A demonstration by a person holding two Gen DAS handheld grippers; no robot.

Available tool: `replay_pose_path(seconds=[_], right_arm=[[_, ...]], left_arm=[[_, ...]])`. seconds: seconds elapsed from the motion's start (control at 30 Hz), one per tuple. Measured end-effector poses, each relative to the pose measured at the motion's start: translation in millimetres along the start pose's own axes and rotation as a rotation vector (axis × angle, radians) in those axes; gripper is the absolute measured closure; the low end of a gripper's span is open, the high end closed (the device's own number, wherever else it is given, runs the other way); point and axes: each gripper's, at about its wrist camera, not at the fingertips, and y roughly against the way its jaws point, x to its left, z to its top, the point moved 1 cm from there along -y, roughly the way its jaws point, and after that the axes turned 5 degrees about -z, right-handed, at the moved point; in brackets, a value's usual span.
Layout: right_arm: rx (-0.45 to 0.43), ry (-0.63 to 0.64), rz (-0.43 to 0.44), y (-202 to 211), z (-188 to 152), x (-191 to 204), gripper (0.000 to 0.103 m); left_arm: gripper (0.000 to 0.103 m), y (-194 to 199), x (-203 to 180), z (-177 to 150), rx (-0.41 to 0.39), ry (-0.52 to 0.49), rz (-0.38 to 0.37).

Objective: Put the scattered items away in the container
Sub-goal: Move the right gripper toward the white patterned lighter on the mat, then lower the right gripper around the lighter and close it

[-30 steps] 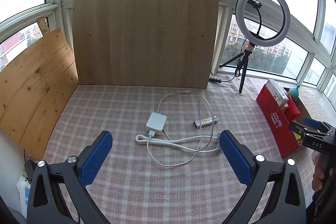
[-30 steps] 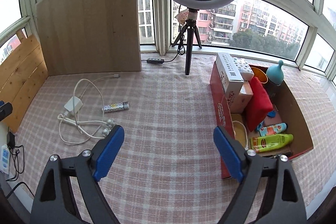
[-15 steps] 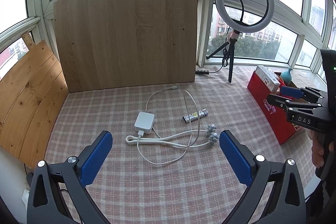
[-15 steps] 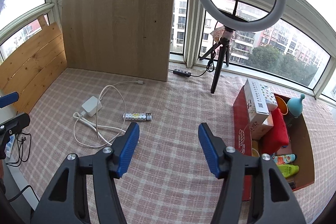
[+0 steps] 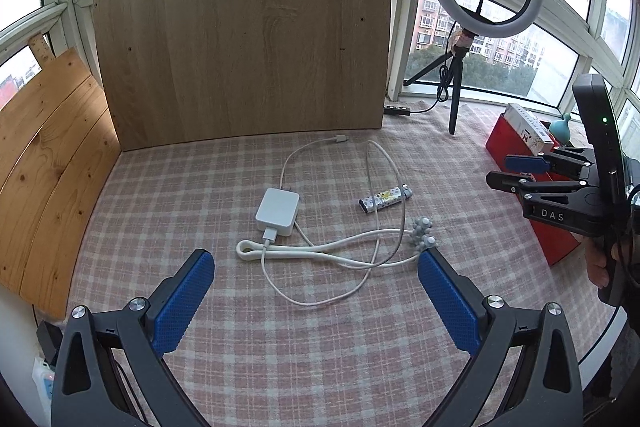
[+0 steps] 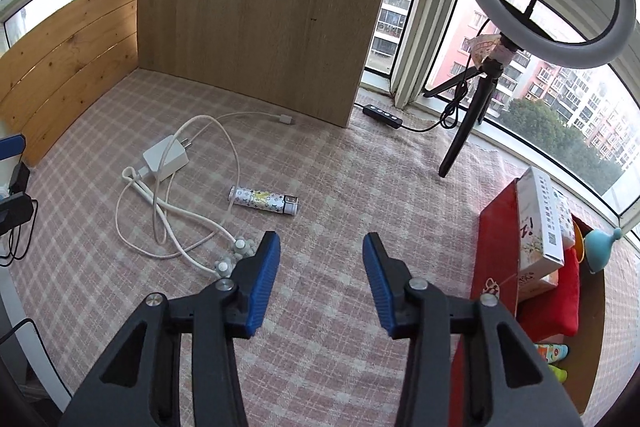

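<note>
Both grippers have dropped closer to the pink checked cloth on the counter (image 5: 280,347) since a second ago, and the right gripper (image 6: 320,275) has swung from facing the red cardboard box (image 6: 496,247) at the right edge toward the clutter left of centre, its jaws closing with nothing between them. Low in its own view, the left gripper (image 5: 316,291) hangs wide open and empty over the tangle. Loose on the cloth lie a white square charger block (image 5: 277,211) with its thin white cable (image 5: 320,297), a thick looped white cord with knobbly grey ends (image 5: 422,233), and a small patterned cylinder tube (image 6: 264,201). The tube looks light, stiff and apt to roll, best pinched across its middle; the cords are limp and would trail, so I'd grab the block or a bunched loop.
</note>
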Motion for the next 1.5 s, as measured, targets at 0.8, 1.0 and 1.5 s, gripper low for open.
replay_pose_path(seconds=[0.8,1.0,1.5], right_arm=[[0.178,0.13,0.201,-146.1,27.3,17.3,0.069],[0.148,-0.048,0.203,-134.7,15.2,-14.2,0.069],[0.145,-0.267,0.209,-129.9,-1.8,-62.0,0.073]], left_arm=[[0.018,-60.5,-26.2,-2.5,0.112,-0.04,-0.256],[0.031,-95.9,-65.8,25.3,0.116,-0.133,-0.398],[0.048,-214.8,-69.4,54.8,0.322,-0.439,-0.323]])
